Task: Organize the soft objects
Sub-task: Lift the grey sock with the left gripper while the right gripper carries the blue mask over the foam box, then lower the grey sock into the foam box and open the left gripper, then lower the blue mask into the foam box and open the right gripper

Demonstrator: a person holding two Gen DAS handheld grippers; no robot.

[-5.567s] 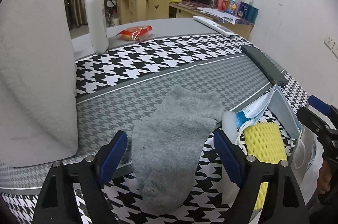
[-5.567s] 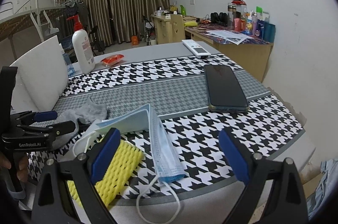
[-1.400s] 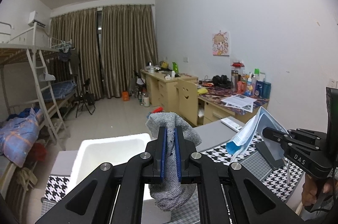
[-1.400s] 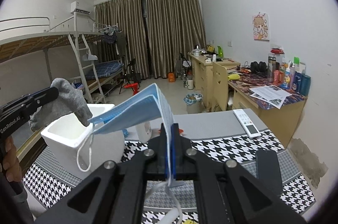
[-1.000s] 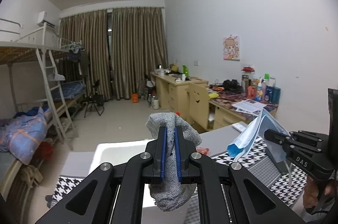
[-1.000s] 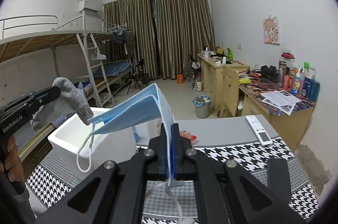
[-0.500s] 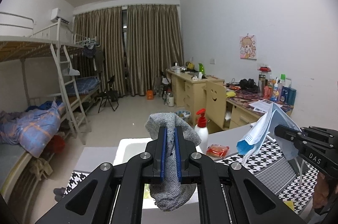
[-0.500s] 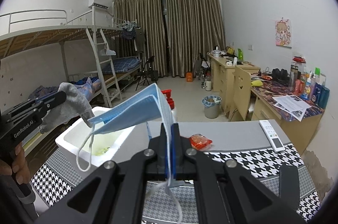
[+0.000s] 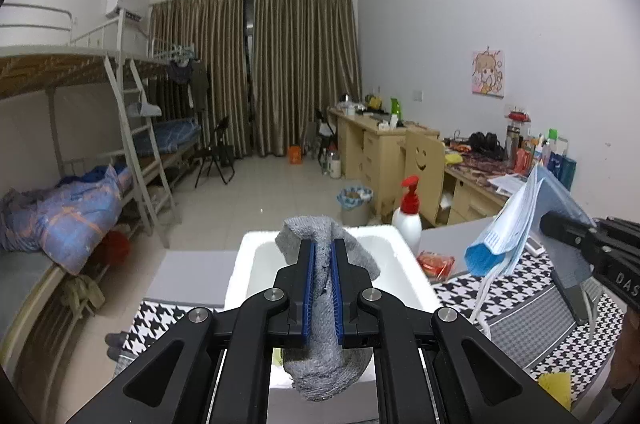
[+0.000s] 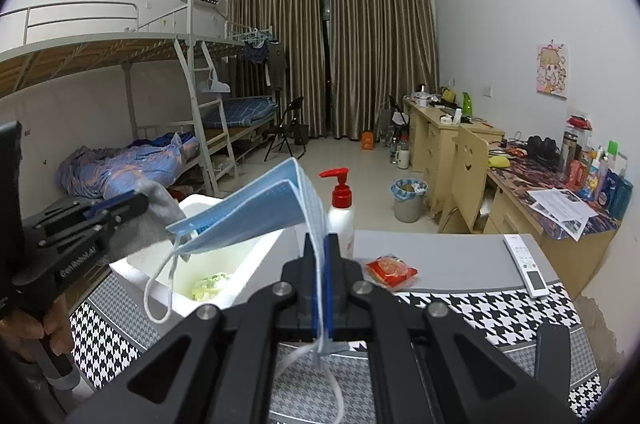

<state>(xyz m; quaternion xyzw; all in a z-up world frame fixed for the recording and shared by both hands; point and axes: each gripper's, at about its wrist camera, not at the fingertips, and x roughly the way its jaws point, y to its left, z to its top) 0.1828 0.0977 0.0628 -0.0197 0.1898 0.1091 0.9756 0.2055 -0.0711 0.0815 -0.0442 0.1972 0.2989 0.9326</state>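
My left gripper point(image 9: 322, 256) is shut on a grey sock point(image 9: 326, 364), which hangs over the open white foam box point(image 9: 256, 256). The same sock point(image 10: 158, 212) shows at the left of the right wrist view, above the box point(image 10: 244, 264). My right gripper point(image 10: 320, 248) is shut on a blue face mask point(image 10: 256, 208), whose white ear loop dangles over the box's near side. From the left wrist view the mask point(image 9: 508, 232) hangs to the right of the box. A yellow sponge point(image 9: 554, 386) lies on the houndstooth tablecloth at the lower right.
A white pump bottle point(image 10: 342, 208) with a red top stands just behind the box. A red snack packet point(image 10: 390, 270), a white remote point(image 10: 528, 264) and a dark phone point(image 10: 554, 360) lie on the table point(image 10: 460, 260). Something pale yellow-green lies inside the box. A person's hand point(image 10: 28, 328) holds the left tool.
Both grippers have carried the sock and the mask leftward across the table toward the white foam box, which now sits closer and more central. Both grips stay shut.
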